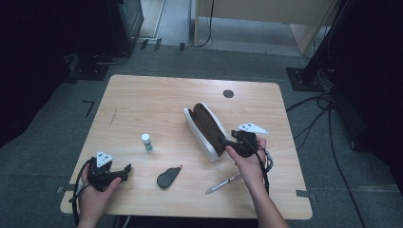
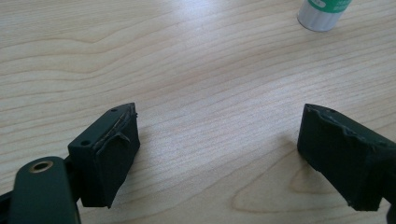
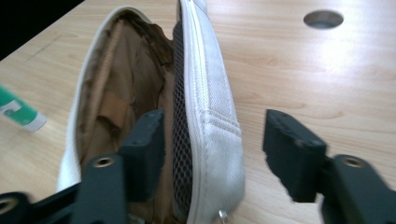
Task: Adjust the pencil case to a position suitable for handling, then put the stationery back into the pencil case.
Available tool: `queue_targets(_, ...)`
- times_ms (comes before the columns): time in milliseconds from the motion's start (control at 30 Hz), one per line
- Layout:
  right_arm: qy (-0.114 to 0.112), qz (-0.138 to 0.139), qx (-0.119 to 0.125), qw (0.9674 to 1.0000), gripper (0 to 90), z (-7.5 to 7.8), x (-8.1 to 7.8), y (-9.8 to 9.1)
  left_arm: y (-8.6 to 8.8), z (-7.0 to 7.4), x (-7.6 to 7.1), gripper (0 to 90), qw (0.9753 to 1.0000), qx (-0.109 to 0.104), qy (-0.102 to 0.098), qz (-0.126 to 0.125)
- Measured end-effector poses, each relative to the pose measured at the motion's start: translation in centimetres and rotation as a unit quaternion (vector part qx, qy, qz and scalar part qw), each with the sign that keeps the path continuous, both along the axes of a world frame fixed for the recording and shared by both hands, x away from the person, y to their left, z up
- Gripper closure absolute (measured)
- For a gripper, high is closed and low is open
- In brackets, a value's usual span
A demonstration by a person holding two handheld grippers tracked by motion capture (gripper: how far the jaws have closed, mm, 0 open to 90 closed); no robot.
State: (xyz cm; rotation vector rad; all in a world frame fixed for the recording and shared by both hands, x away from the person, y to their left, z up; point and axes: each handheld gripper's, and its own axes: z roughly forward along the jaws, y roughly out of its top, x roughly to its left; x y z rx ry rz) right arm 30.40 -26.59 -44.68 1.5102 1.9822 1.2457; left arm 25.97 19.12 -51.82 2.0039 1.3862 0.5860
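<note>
A white pencil case [image 1: 205, 128] with a brown lining lies unzipped on the wooden table [image 1: 142, 99], right of centre. My right gripper [image 1: 227, 141] is at its near end. In the right gripper view, the right gripper [image 3: 215, 126] straddles the case's white side wall [image 3: 205, 84]: one jaw is inside against the mesh lining, and the other stands apart outside with a gap to the fabric. My left gripper [image 1: 127, 168] rests near the front left corner. In its own view the left gripper [image 2: 217, 135] is wide open over bare wood.
A green-and-white glue stick [image 1: 147, 142] stands left of the case and also appears as the glue stick [image 2: 322, 11] and the glue stick [image 3: 18, 112]. A black teardrop-shaped object [image 1: 167, 178] and a silver pen [image 1: 222, 184] lie near the front edge. A round cable hole [image 1: 228, 93] sits at the back.
</note>
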Motion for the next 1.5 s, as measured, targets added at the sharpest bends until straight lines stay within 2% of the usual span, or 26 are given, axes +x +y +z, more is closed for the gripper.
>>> queue_targets(100, -0.001, 0.02, -0.004, 0.9998, 24.1, 0.6, -1.1, -0.8, 0.0, 0.0, 0.0, 12.9, 1.0, 0.0, 0.0, 0.0)
queue_targets(233, -0.006, 0.034, -0.005, 0.9994, 18.1, 0.7, -3.0, -1.8, 0.0, 0.0, 0.0, 12.9, 1.0, 0.0, 0.0, 0.0)
queue_targets(433, -0.013, 0.035, 0.0, 0.9993, 16.4, 0.4, -5.3, -3.3, 0.0, 0.0, 0.0, 12.9, 1.0, 0.0, 0.001, 0.0)
queue_targets(567, -0.015, 0.035, 0.003, 0.9993, 16.4, -0.6, -6.4, -4.3, 0.0, 0.0, 0.0, 12.9, 1.0, 0.0, 0.001, 0.002)
queue_targets(700, -0.001, 0.025, 0.008, 0.9996, 19.3, -2.3, -6.4, -5.6, -0.1, 0.0, 0.0, 13.0, 1.0, 0.0, 0.0, 0.004)
queue_targets(767, 0.007, 0.026, 0.02, 0.9994, 21.0, -3.2, -6.4, -6.0, 0.0, 0.0, -0.1, 13.3, 1.0, -0.001, 0.0, 0.004)
queue_targets(867, 0.019, 0.044, 0.003, 0.9988, 22.1, -4.1, -6.5, -6.0, 0.0, 0.0, -0.1, 13.3, 1.0, -0.001, 0.0, 0.004)
queue_targets(933, 0.02, 0.057, 0.01, 0.9981, 26.8, -4.5, -6.6, -6.1, 0.0, 0.0, -0.1, 13.3, 1.0, -0.001, 0.0, 0.004)
queue_targets(1000, 0.023, 0.075, 0.026, 0.9966, 29.6, -4.9, -6.7, -6.2, 0.0, 0.0, -0.1, 13.2, 1.0, -0.001, 0.0, 0.004)
queue_targets(1100, 0.026, 0.097, 0.015, 0.9948, 30.3, -5.4, -7.0, -6.2, 0.0, 0.0, -0.1, 13.3, 1.0, -0.001, 0.0, 0.004)
queue_targets(1200, 0.023, 0.111, -0.008, 0.9935, 38.1, -5.6, -7.6, -6.1, 0.0, 0.0, -0.1, 13.3, 1.0, -0.001, 0.0, 0.002)
queue_targets(1267, 0.018, 0.139, -0.024, 0.9898, 43.7, -5.9, -7.9, -6.1, -0.1, 0.0, 0.0, 13.3, 1.0, 0.0, 0.0, 0.001)
queue_targets(1367, -0.002, 0.174, -0.022, 0.9845, 48.0, -6.4, -8.1, -6.1, -0.1, 0.0, 0.0, 13.3, 1.0, -0.001, -0.001, 0.003)
queue_targets(1500, -0.027, 0.213, -0.017, 0.9765, 48.3, -6.6, -7.8, -6.1, -0.1, 0.0, 0.0, 13.3, 1.0, -0.001, -0.001, 0.002)
